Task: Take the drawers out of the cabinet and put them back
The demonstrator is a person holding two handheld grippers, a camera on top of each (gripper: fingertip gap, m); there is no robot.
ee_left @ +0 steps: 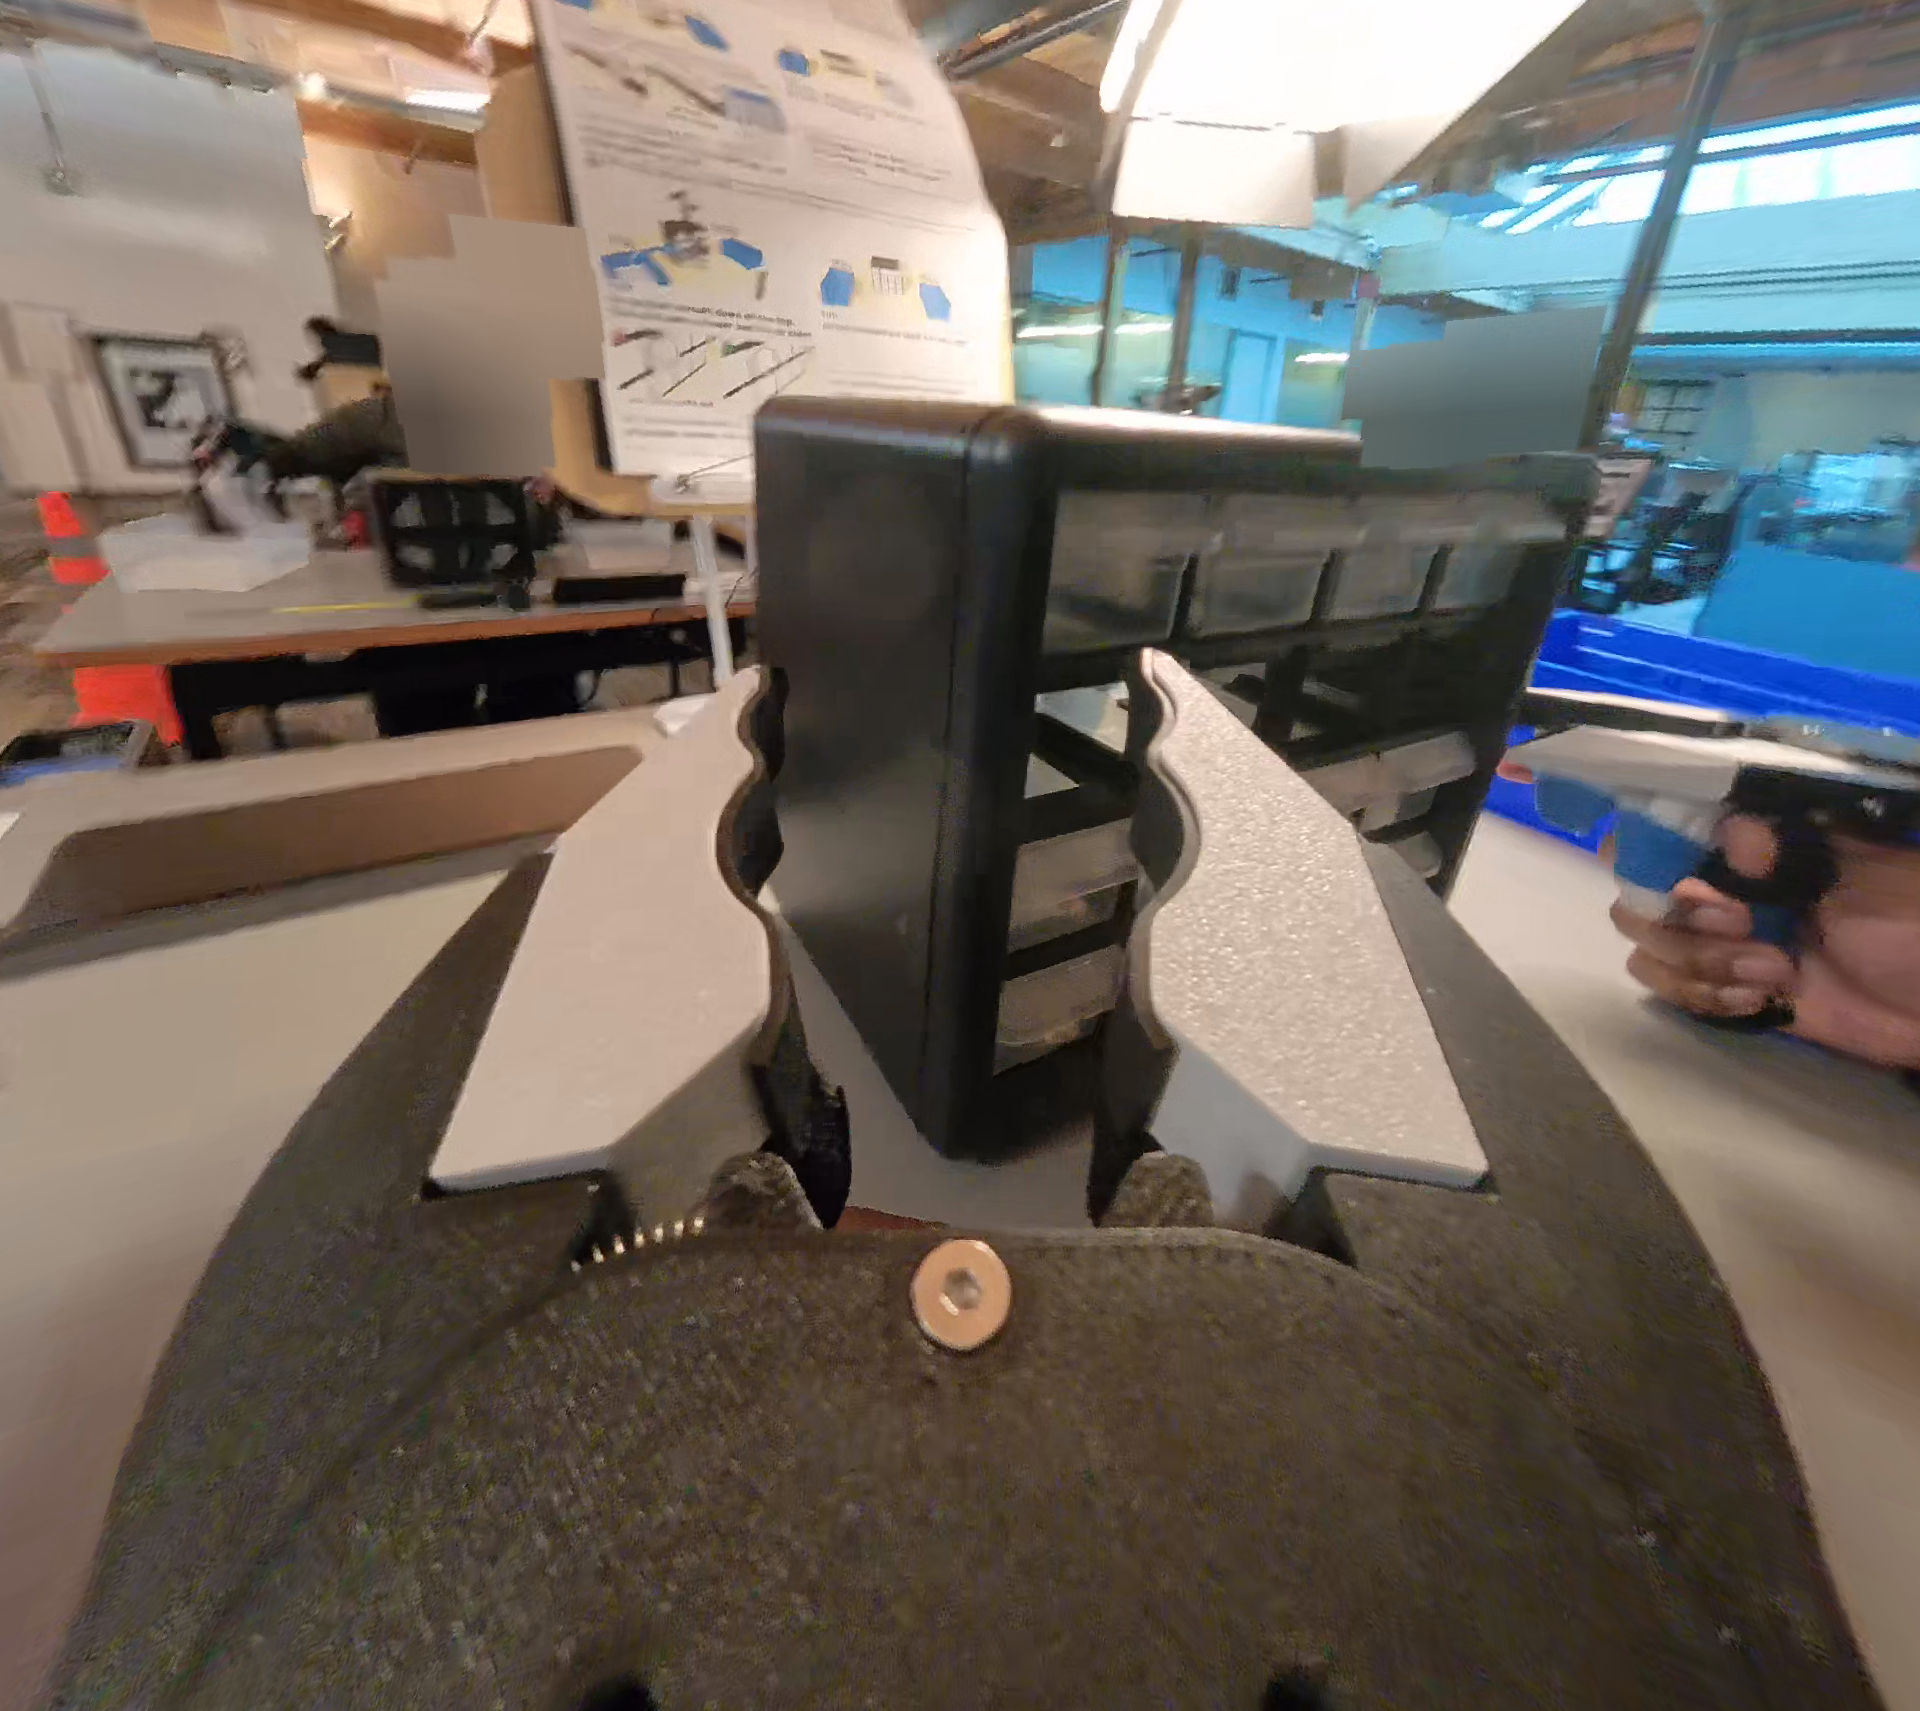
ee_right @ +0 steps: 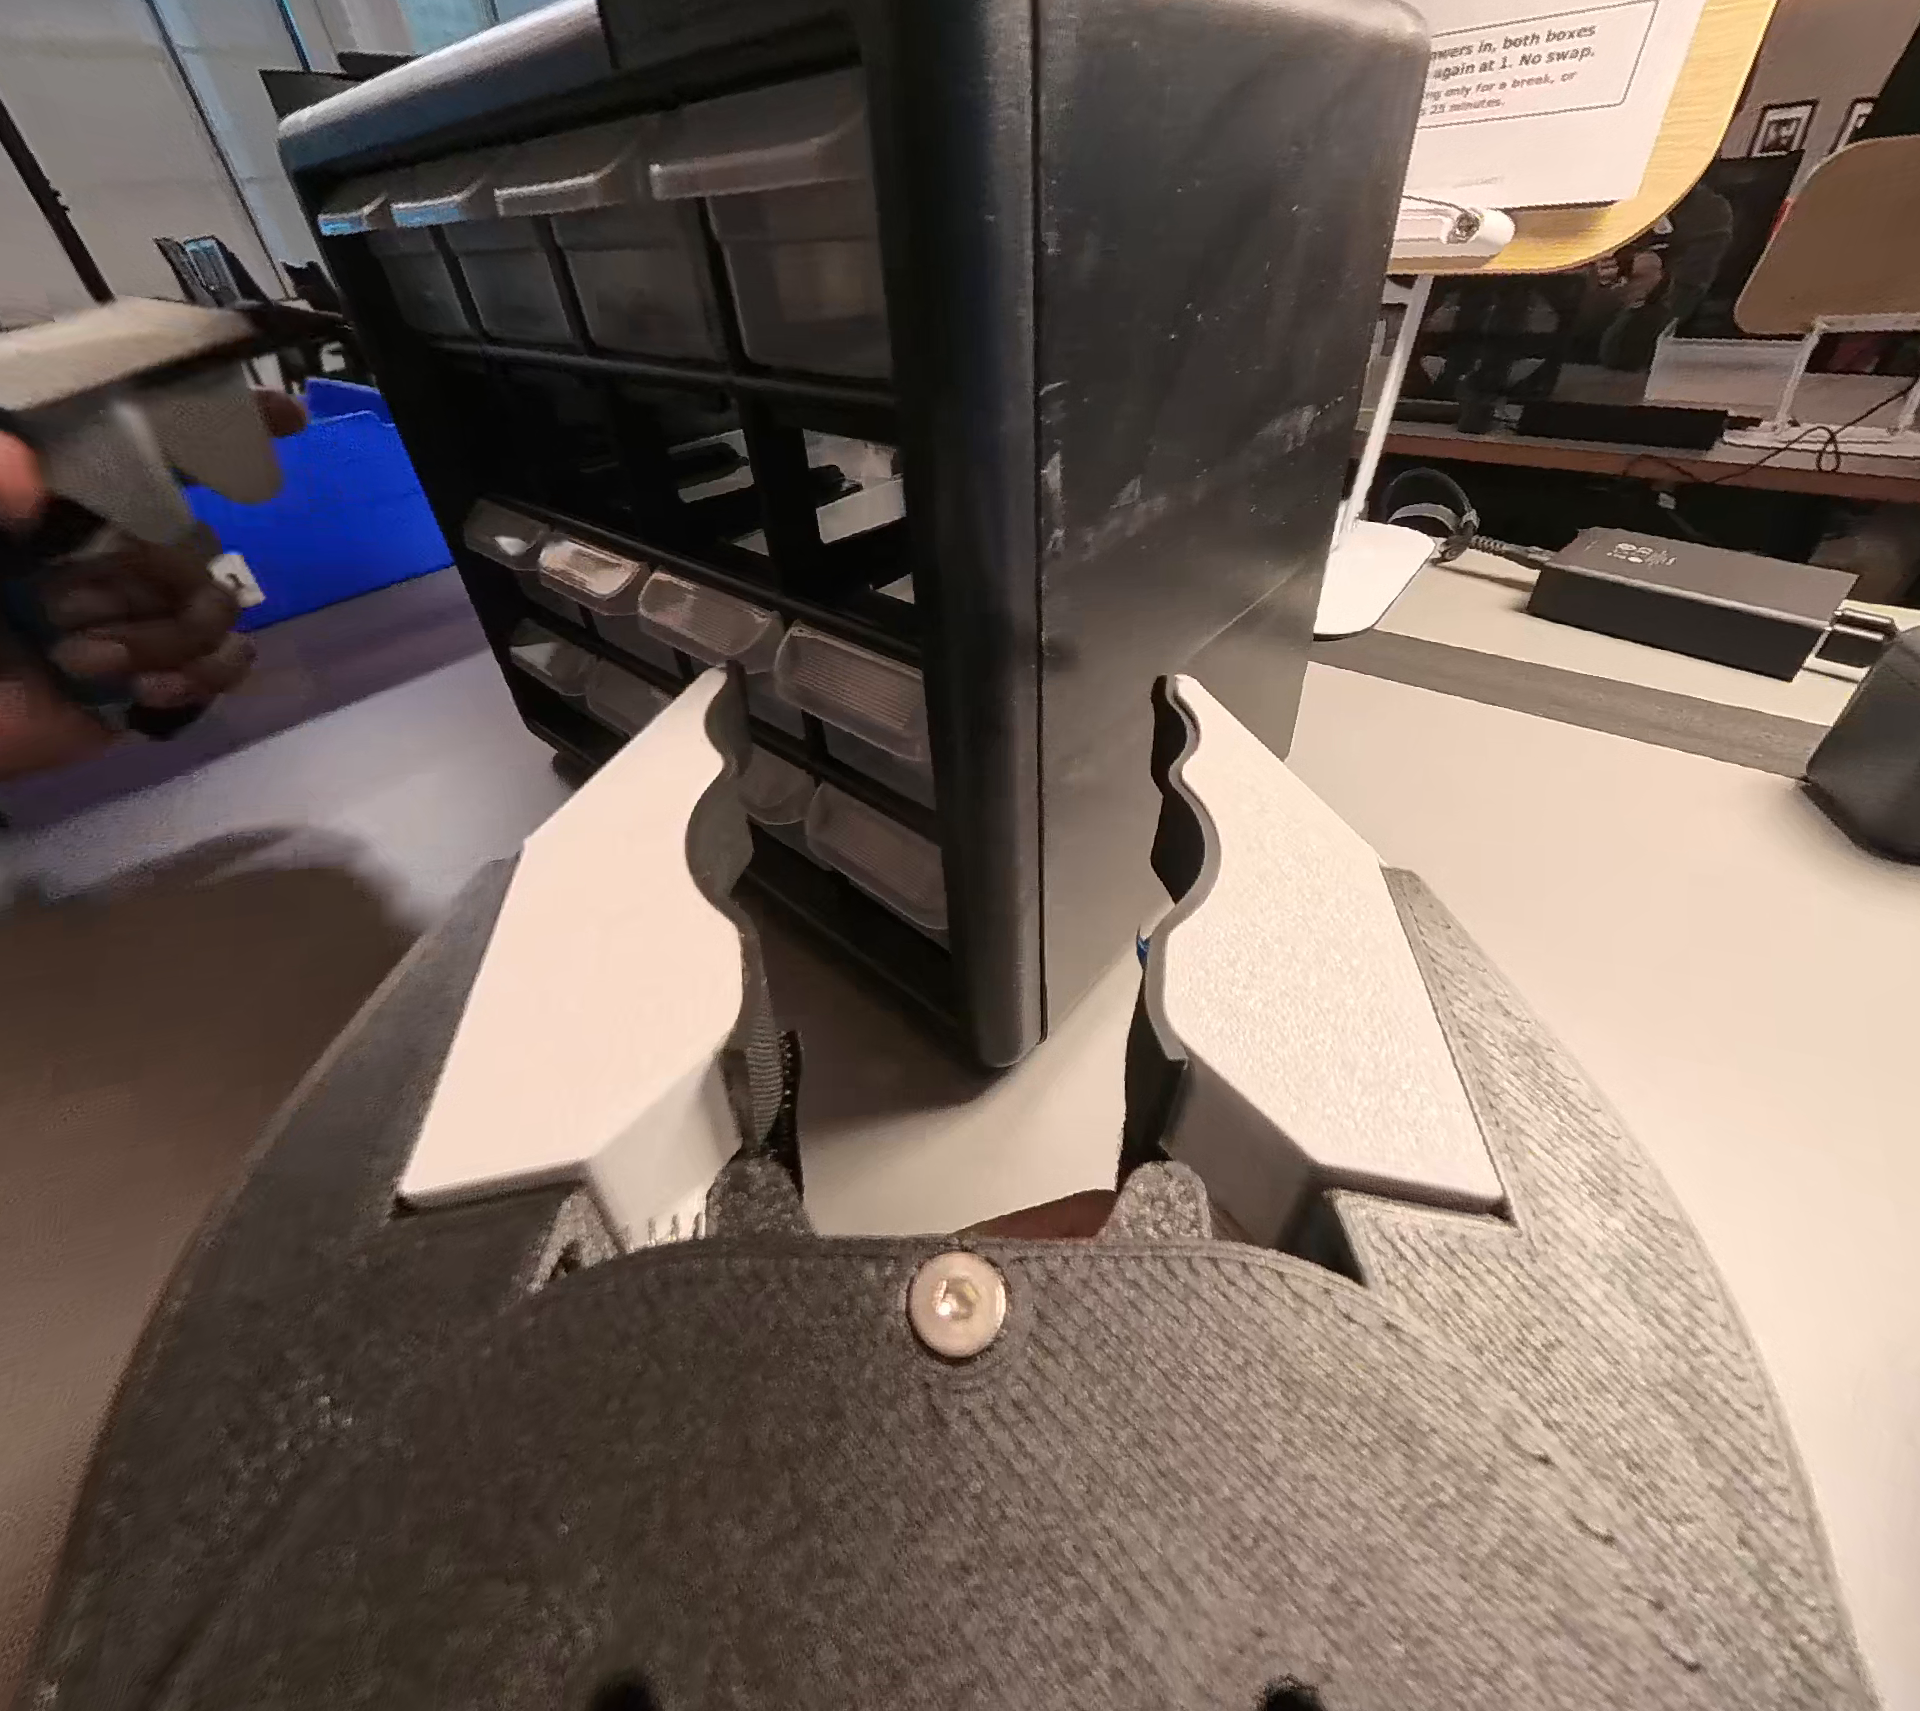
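**Both tools at the cabinet corners, second row empty: line up before you grab**

The black plastic cabinet with small clear drawers [ee_left: 1174,726] stands upright on the pale grey tabletop [ee_left: 208,1142], filling the centre of both wrist frames. Top row holds four clear drawers [ee_right: 644,248]. The row beneath is bare slots, open right through. The lower two rows are filled as far as you can see.

Your left tool [ee_left: 951,705] is wide open and holds nothing. Its fingers straddle the cabinet's near-left vertical corner, one in front of the side wall, one in front of the drawer face. Whether either pad touches the plastic, cannot tell. Your right tool [ee_right: 945,726] is also wide open and empty, straddling the opposite front corner in the same way, left finger [ee_right: 665,830] over the lower drawers.

Likely step: steadying or squaring the cabinet, or lining up for the next drawer.

- Do not clamp on a corner: the rounded edge will probably slip or twist the cabinet.
- To brace, put one tool flat on a side wall, low down, so the cabinet does not tip.
- For a drawer, swing in front of the face and aim at its clear lip handle [ee_right: 852,695], jaws above and below it.
- Pull straight out, level.
- The blue plastic bin [ee_right: 312,508] behind the cabinet, mid-left of the right wrist frame, is the probable drop spot.
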